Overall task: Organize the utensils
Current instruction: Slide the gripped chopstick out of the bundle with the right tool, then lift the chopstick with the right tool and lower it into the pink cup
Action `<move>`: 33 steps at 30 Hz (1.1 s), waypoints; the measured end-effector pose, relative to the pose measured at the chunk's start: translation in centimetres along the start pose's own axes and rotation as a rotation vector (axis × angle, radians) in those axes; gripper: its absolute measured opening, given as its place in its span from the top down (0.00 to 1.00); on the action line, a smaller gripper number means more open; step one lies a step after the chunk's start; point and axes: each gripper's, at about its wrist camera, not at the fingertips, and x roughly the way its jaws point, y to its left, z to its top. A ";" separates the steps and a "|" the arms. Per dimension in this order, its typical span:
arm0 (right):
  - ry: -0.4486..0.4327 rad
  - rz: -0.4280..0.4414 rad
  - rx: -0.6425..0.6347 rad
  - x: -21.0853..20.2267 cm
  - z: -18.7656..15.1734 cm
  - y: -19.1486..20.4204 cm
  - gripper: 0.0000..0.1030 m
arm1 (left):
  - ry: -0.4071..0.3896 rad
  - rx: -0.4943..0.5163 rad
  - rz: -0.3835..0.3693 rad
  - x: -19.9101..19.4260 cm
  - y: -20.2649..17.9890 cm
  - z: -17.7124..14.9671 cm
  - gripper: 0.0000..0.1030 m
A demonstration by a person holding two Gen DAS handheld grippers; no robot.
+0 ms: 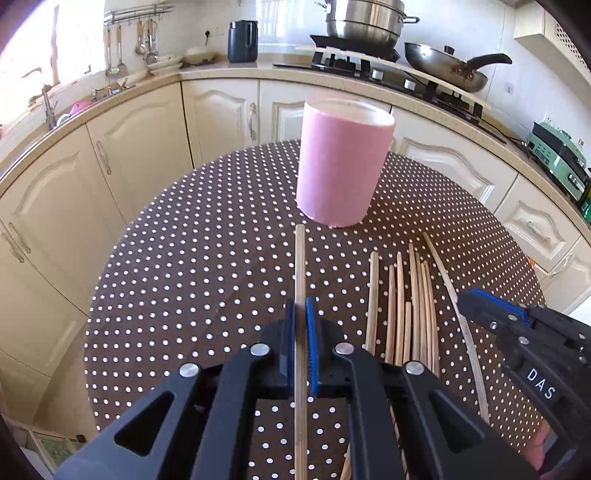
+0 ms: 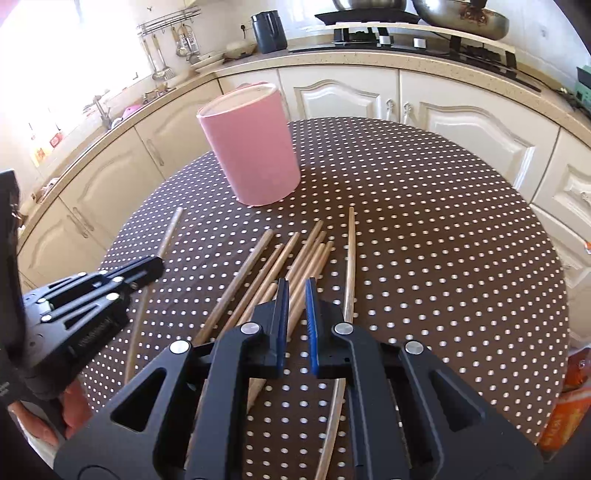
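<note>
Cream cabinets [image 1: 140,147] are curving round the room, with a stove [image 1: 388,70] carrying a steel pot [image 1: 364,18] and a pan [image 1: 447,68]. In front, a round surface [image 1: 192,280] in brown polka-dot cloth is holding an upright pink holder [image 1: 341,166], its inside hidden from here. A loose bunch of wooden chopsticks [image 2: 288,266] is lying near the holder. The left gripper [image 1: 300,314] is pinching a single chopstick [image 1: 300,266] between its fingers, tip pointing at the holder. The right gripper [image 2: 296,295] is hovering over the bunch, fingers slightly spread; whether they are touching a stick is hard to tell.
</note>
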 end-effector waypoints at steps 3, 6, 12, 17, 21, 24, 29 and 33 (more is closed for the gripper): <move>0.021 -0.059 0.028 0.0 0.2 -1.2 0.88 | -0.005 -0.004 -0.014 -0.6 -0.1 -0.4 0.93; 0.031 -0.094 0.036 0.1 0.0 -2.0 0.34 | -0.006 -0.005 -0.010 -0.8 -0.1 -0.4 0.93; 0.036 -0.137 0.021 1.1 -0.4 -2.5 0.27 | 0.014 -0.009 -0.018 -0.2 -0.1 -1.1 0.93; 0.066 -0.221 -0.046 2.9 -0.6 -1.9 0.74 | 0.015 -0.005 -0.026 0.3 -0.3 -1.6 0.93; 0.061 -0.201 -0.029 2.7 -0.3 -2.4 0.92 | 0.023 -0.011 -0.036 0.8 -0.4 -1.6 0.93; 0.061 -0.138 0.021 2.7 0.0 -3.2 0.94 | 0.017 -0.010 -0.042 0.9 -0.5 -1.6 0.93; 0.017 -0.098 0.050 1.4 0.2 -3.2 0.94 | -0.005 -0.025 -0.062 0.6 -0.5 -1.0 0.93; -0.043 -0.059 0.033 -0.4 1.3 -2.2 0.94 | -0.033 -0.016 -0.053 -0.1 -0.7 -0.1 0.93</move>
